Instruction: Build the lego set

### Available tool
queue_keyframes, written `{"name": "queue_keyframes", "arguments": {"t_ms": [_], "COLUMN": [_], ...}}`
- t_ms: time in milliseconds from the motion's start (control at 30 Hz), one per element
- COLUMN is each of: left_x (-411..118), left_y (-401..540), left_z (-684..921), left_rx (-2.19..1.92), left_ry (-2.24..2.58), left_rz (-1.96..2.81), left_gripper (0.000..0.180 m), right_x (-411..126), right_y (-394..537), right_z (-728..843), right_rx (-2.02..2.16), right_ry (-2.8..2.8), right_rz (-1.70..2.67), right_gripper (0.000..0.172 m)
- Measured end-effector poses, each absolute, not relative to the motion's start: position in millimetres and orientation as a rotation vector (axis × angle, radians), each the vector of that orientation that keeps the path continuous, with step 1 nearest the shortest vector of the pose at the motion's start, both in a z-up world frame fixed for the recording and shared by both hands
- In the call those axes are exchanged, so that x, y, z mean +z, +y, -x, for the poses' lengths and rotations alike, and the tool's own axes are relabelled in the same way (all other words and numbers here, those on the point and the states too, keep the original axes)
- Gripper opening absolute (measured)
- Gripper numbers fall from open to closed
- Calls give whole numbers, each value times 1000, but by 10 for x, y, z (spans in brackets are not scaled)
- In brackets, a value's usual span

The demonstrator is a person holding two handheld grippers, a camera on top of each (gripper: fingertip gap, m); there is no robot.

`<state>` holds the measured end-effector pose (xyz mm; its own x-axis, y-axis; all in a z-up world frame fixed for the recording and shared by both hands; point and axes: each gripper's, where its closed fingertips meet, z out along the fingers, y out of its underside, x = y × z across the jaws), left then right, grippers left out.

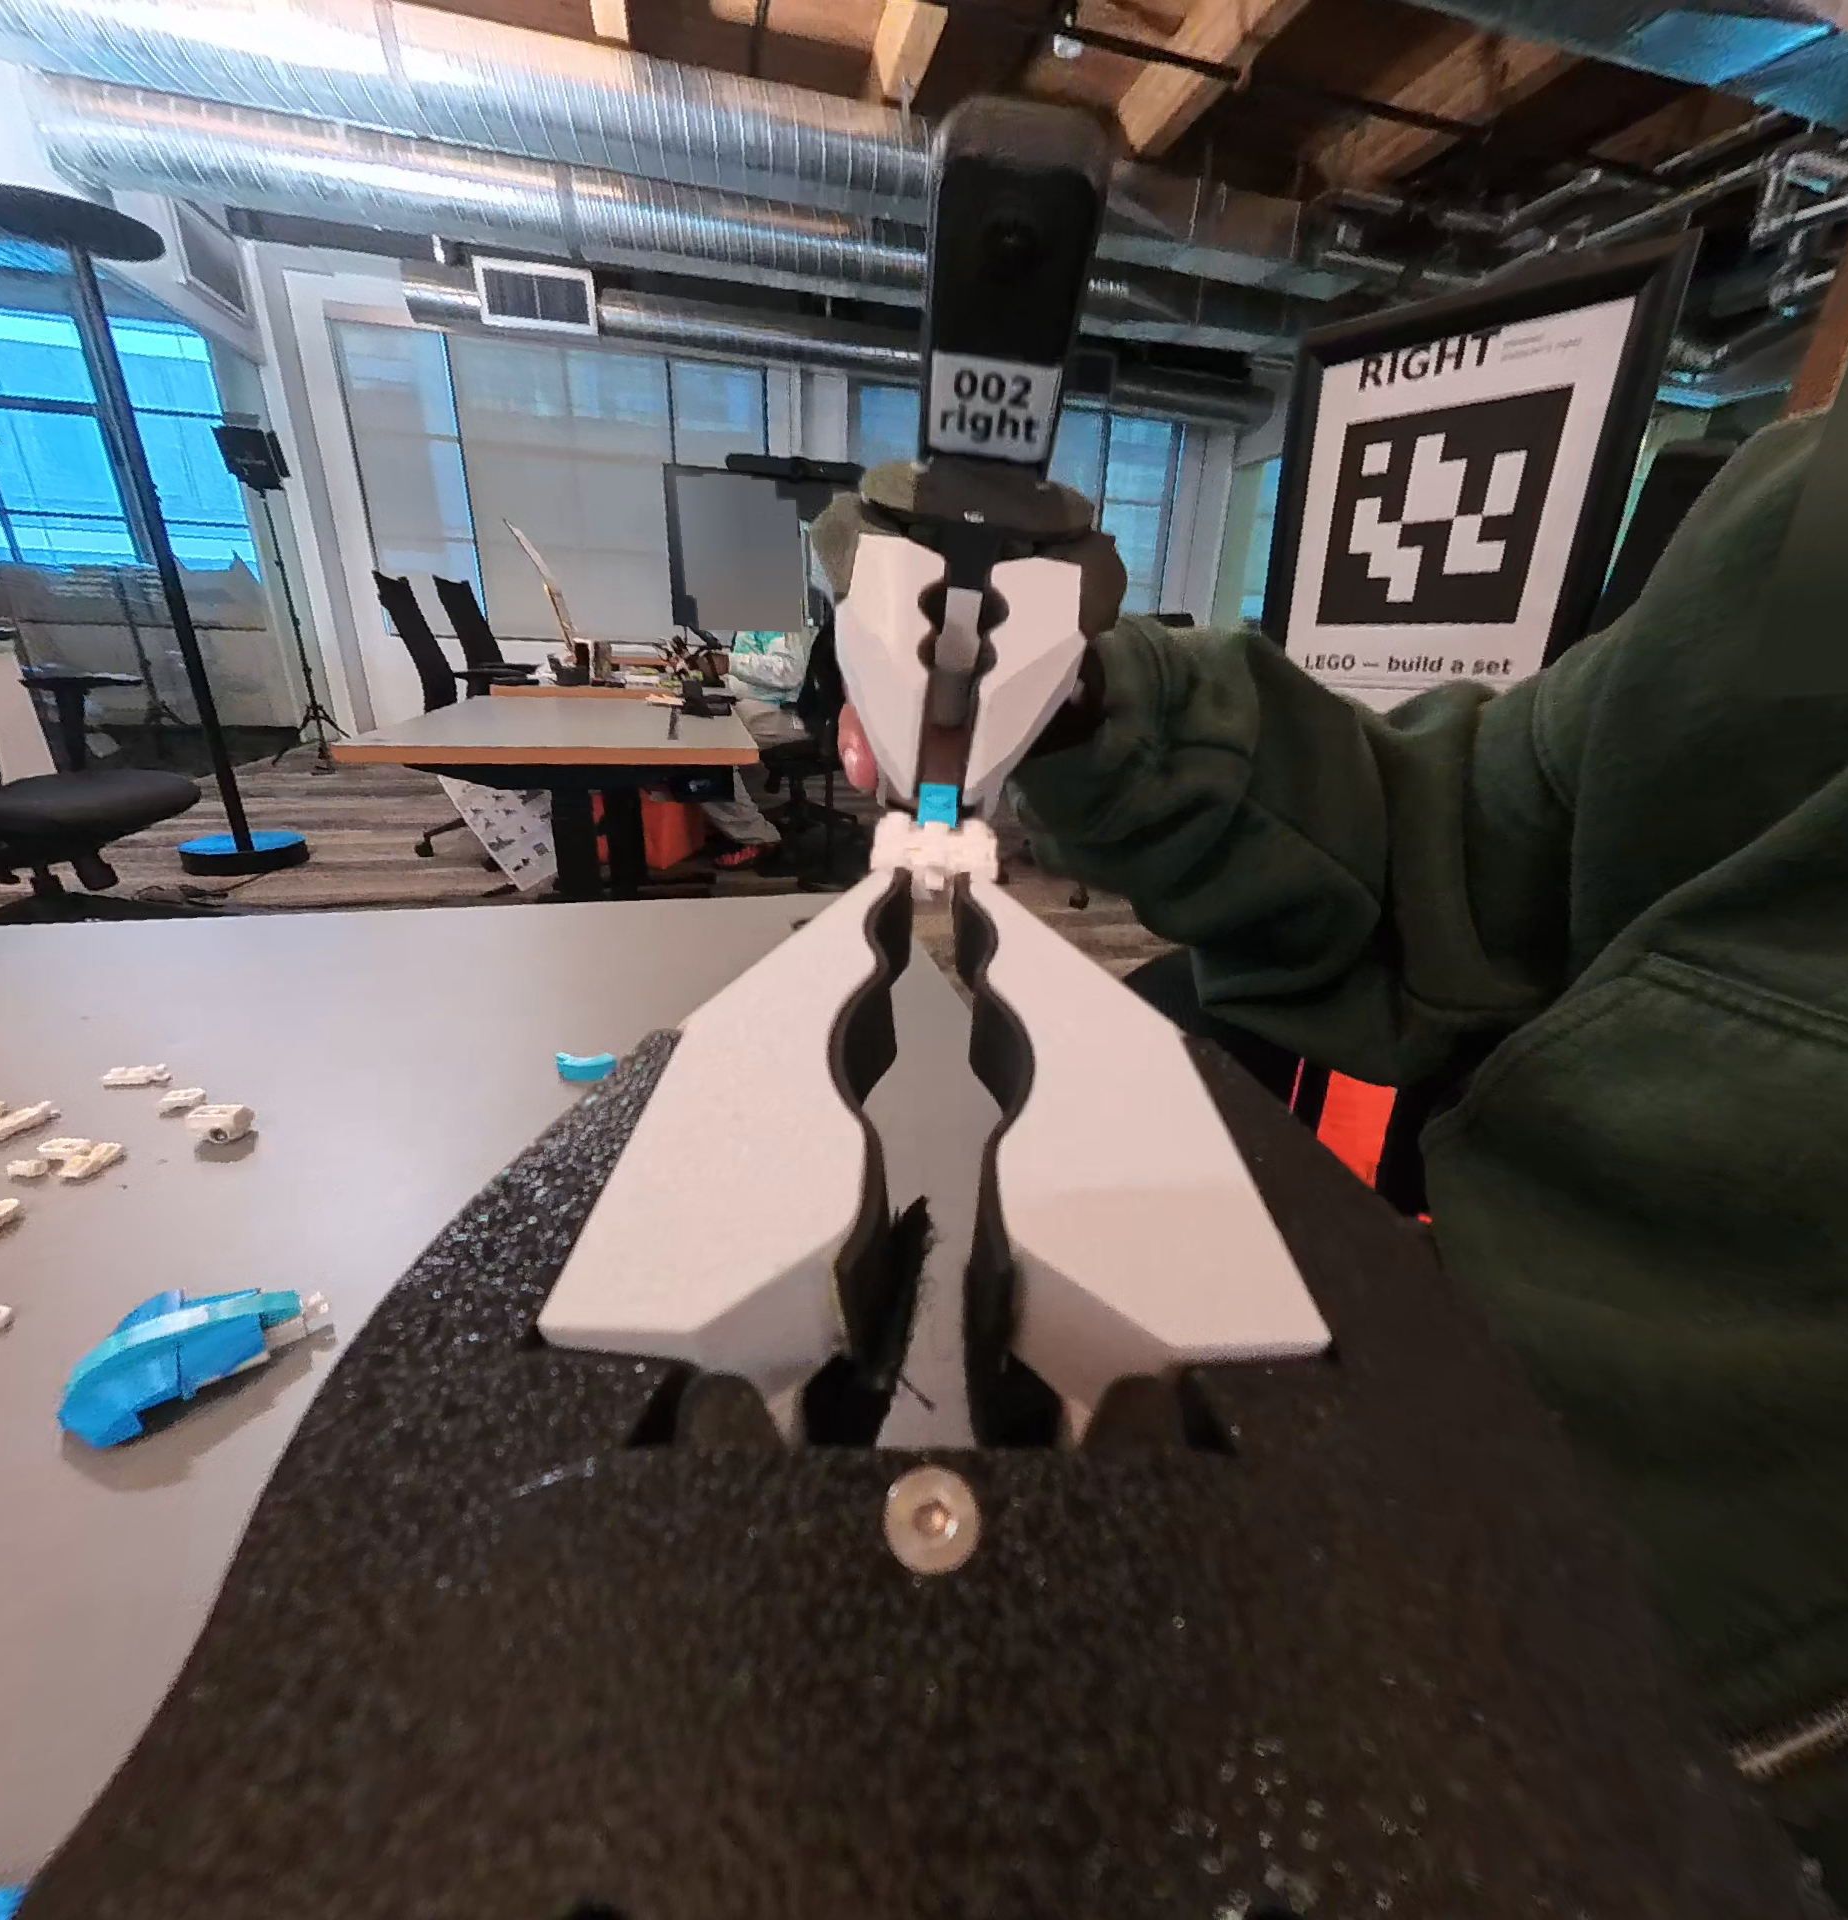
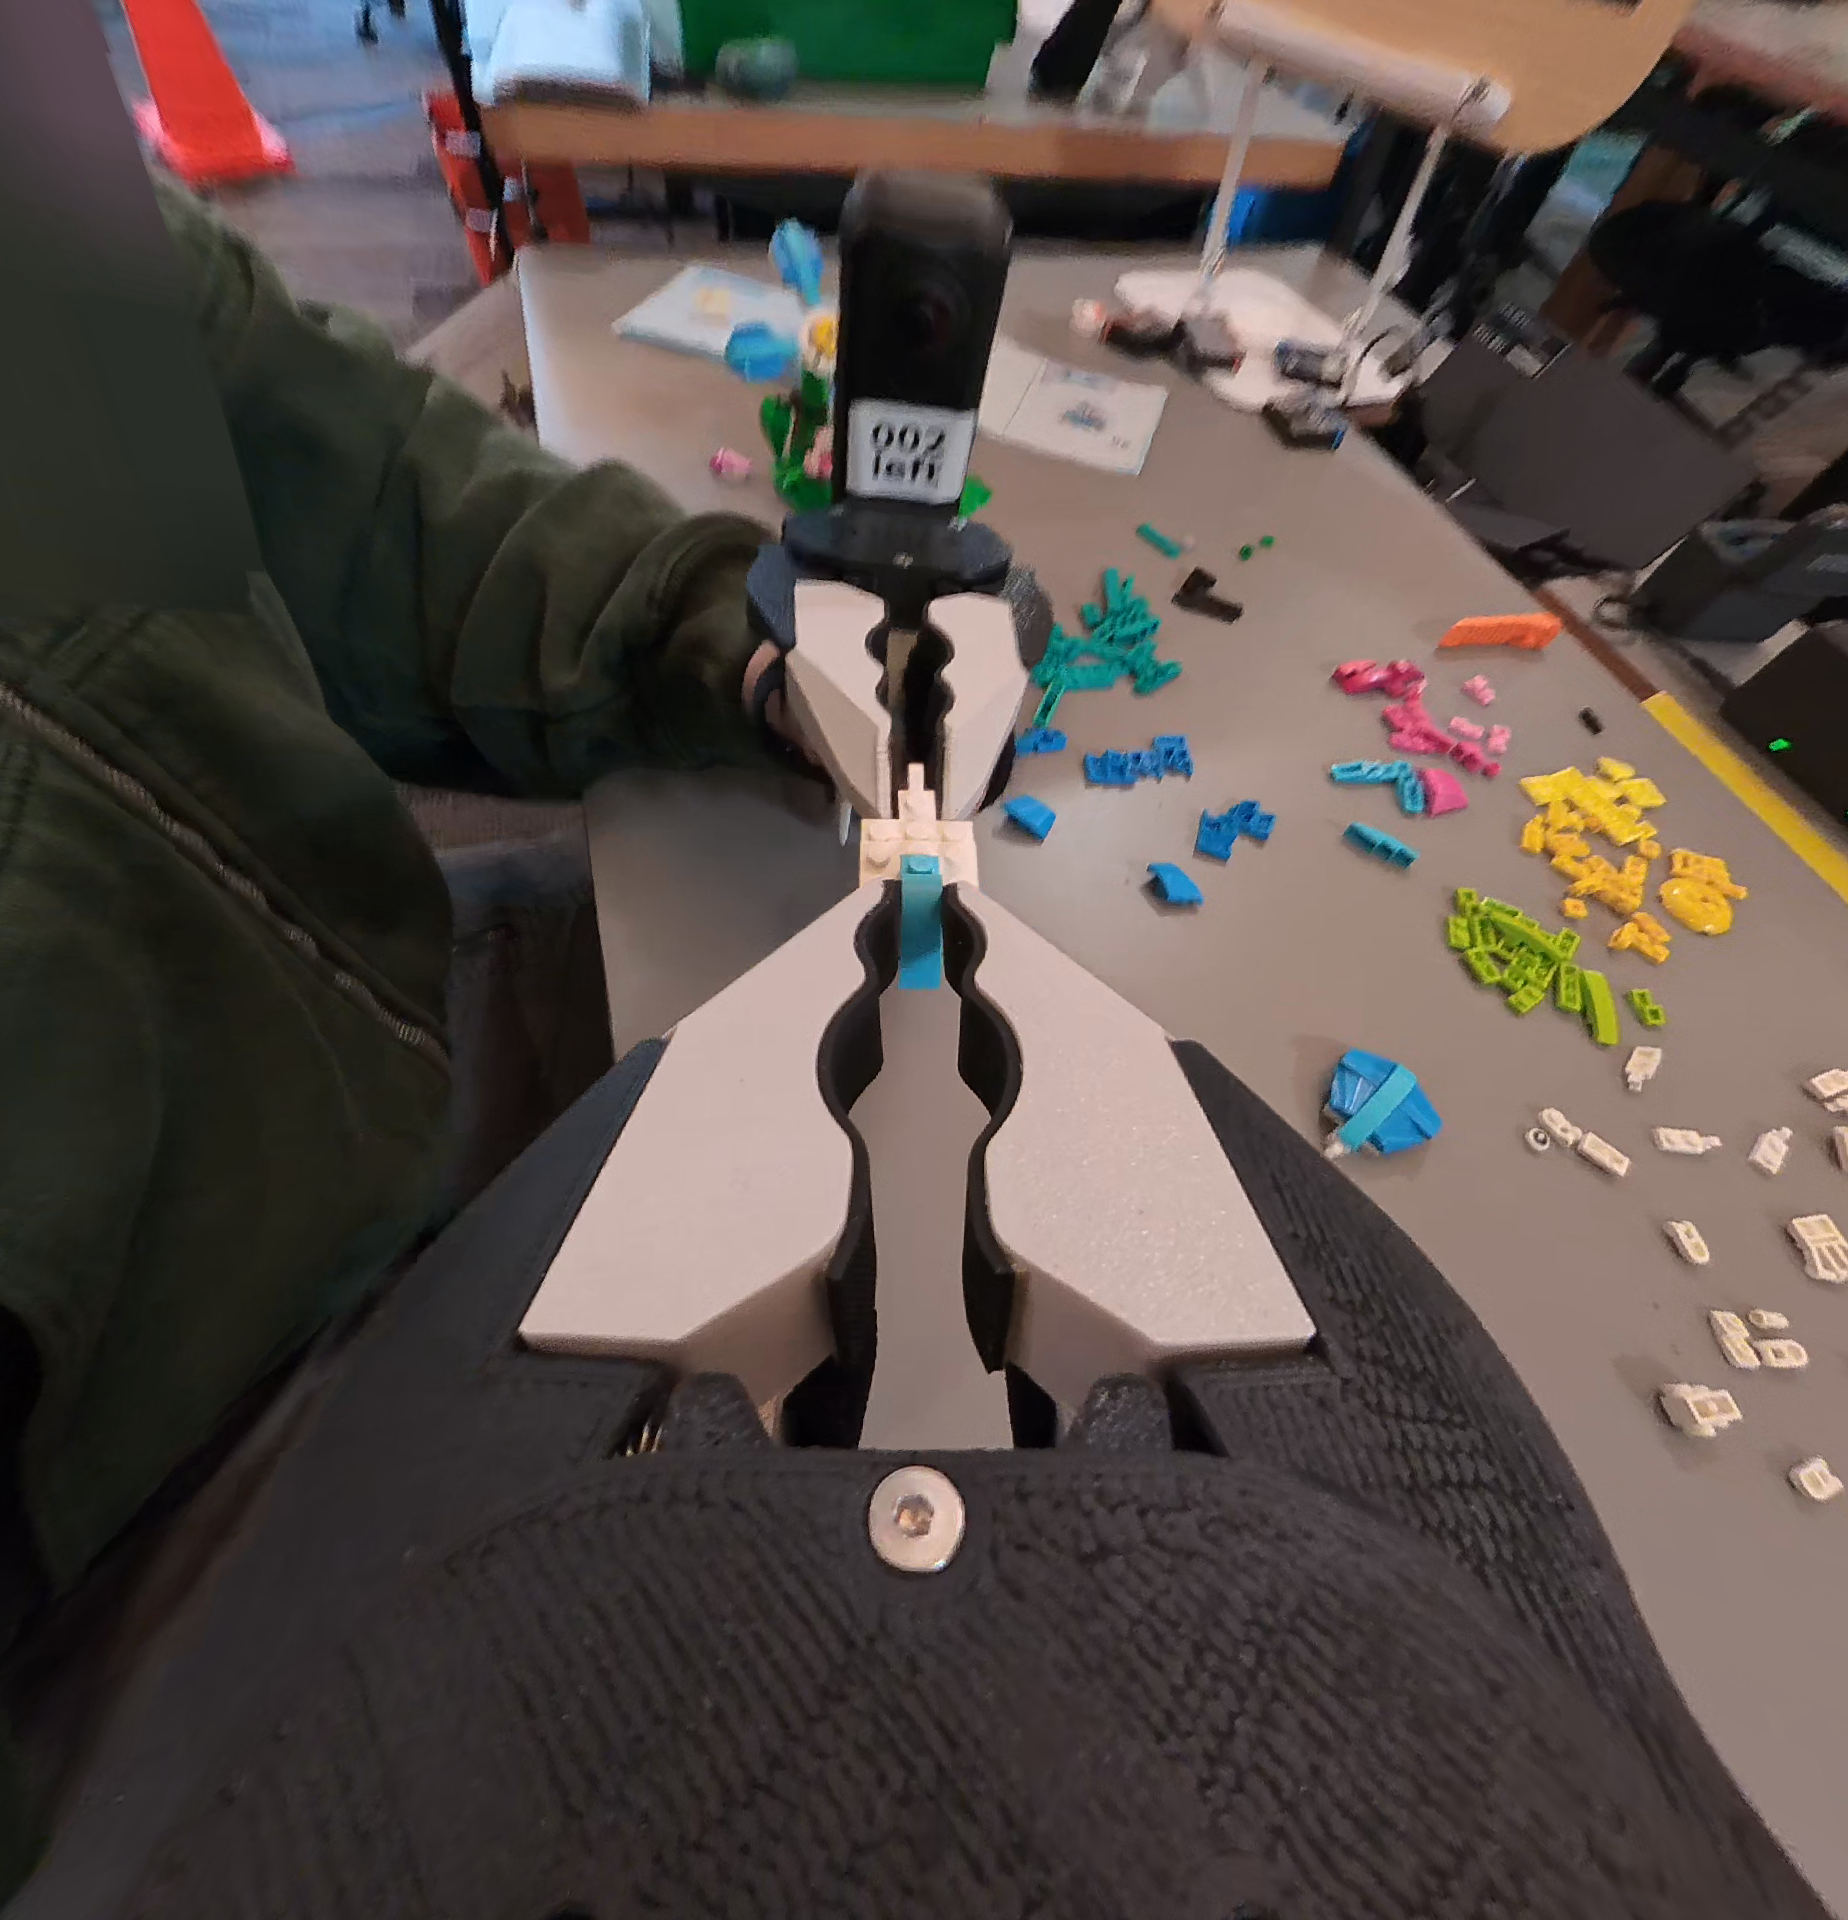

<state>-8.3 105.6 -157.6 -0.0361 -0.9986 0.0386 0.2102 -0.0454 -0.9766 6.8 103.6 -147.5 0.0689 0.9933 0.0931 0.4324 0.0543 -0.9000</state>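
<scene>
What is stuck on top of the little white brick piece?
A thin blue piece sits on the white brick piece, pinched by the right gripper. How it joins underneath is hidden.

An open-plan office. Swivel chairs (image 1: 63,800), a monitor (image 1: 738,556) and ceiling ducts (image 1: 380,135) lie beyond the claw.

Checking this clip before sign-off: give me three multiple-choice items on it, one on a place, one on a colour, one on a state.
1. Where does the white brick assembly sit?
A. flat on the table
B. between the two grippers' fingertips
C. on the booklet

2. What colour is the piece in the right gripper?
A. blue
B. yellow
C. pink

3. How does the left gripper stand?
A. wide open
B. lying on the table
C. closed on the white assembly's narrow end

Answers: B, both grippers meet at it above the table; A, blue piece lies between its fingers; C, fingertips pinch the white stub.
</scene>
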Motion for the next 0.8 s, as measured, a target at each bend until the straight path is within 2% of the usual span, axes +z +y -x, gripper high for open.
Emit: {"name": "queue_keyframes", "arguments": {"t_ms": [267, 800], "left_x": [-1472, -1475], "left_y": [1131, 1107], "left_z": [172, 167], "left_rx": [-1475, -1480], "left_ry": [943, 964], "left_rz": [1057, 1053], "left_gripper": [6, 6], "right_x": [-1341, -1359], "right_y": [1100, 1105], "right_z": [49, 35], "right_rx": [817, 816], "right_ry": [-1354, -1406], "right_rz": [1399, 1486], "right_gripper": [8, 11]}}
